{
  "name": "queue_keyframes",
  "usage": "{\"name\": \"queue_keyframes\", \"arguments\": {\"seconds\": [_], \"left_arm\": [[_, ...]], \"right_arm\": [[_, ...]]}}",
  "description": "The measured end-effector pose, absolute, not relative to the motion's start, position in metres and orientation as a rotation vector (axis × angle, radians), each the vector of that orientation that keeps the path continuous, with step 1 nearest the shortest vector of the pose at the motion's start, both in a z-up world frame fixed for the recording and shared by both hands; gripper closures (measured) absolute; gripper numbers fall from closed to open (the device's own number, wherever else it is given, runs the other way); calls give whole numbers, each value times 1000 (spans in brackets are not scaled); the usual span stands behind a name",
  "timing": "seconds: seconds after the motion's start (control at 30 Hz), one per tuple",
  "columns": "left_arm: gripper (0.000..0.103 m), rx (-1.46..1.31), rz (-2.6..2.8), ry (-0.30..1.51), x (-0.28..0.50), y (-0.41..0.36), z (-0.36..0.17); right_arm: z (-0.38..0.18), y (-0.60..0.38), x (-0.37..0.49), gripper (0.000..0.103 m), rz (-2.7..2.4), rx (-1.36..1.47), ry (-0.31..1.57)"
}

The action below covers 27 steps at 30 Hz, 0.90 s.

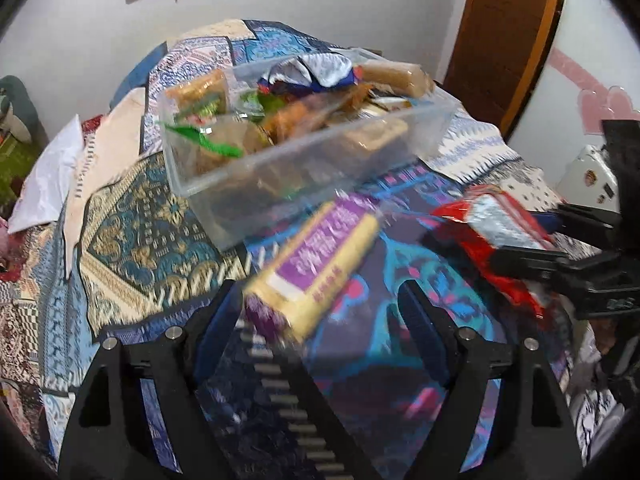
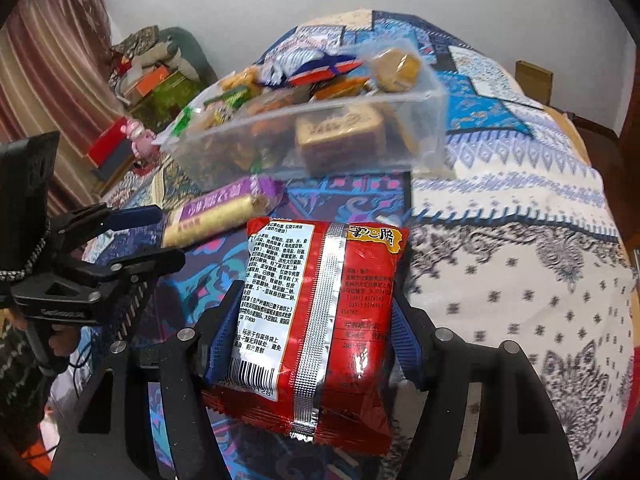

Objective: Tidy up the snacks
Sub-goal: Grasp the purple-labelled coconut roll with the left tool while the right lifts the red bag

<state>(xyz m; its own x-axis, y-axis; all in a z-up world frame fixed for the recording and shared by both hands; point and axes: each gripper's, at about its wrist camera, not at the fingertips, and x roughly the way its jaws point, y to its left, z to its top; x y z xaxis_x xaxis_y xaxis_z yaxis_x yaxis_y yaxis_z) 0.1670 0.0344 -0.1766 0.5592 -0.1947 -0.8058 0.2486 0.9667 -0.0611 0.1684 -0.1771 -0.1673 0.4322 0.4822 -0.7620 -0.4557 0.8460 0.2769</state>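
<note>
A clear plastic bin (image 1: pixel 304 160) filled with several wrapped snacks stands on the patterned bedspread; it also shows in the right wrist view (image 2: pixel 424 120). A purple and yellow biscuit roll (image 1: pixel 316 268) lies in front of the bin, blurred, between and just ahead of the fingers of my open left gripper (image 1: pixel 320 304), not clamped; the roll shows in the right wrist view (image 2: pixel 224 216) too. My right gripper (image 2: pixel 316 312) is shut on a red snack packet (image 2: pixel 320 320) and holds it above the bedspread. The packet and right gripper appear in the left wrist view (image 1: pixel 492 232) at the right.
The patterned bedspread (image 2: pixel 520 272) covers the whole surface. A white cloth (image 1: pixel 52 184) lies at the left edge. Boxes and clutter (image 2: pixel 156 80) stand beside the bed by a curtain. A wooden door (image 1: pixel 504 40) is at the back right.
</note>
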Motion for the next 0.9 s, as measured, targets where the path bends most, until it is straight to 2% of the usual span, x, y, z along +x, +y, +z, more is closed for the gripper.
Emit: {"name": "queue_keyframes", "arguments": {"seconds": [0.17,0.2,0.23,0.3,0.4,0.47,0.7,0.9], "left_arm": [[22,78,-252,965,198,26,-189],[25,71,-253,984,203,24,-193],[32,57,-251,1002,208,23,-198],[34,42,-237,1005,209,22,-201],[43,12,-253,994,199,20,-201],[54,11,-256,988,190,17,-198],[56,-41,-216,974,156,15,-190],[56,-56,-183,893,134,17,-167]], "right_arm": [[-161,-188,171,40,568,56,932],[-160,-189,171,40,565,59,930],[-159,-191,171,39,563,62,927],[-158,-194,171,39,558,70,923],[-156,-199,172,39,556,74,919],[-154,-199,173,39,555,70,915],[-146,-198,171,39,563,79,893],[-133,-196,167,39,570,70,862]]}}
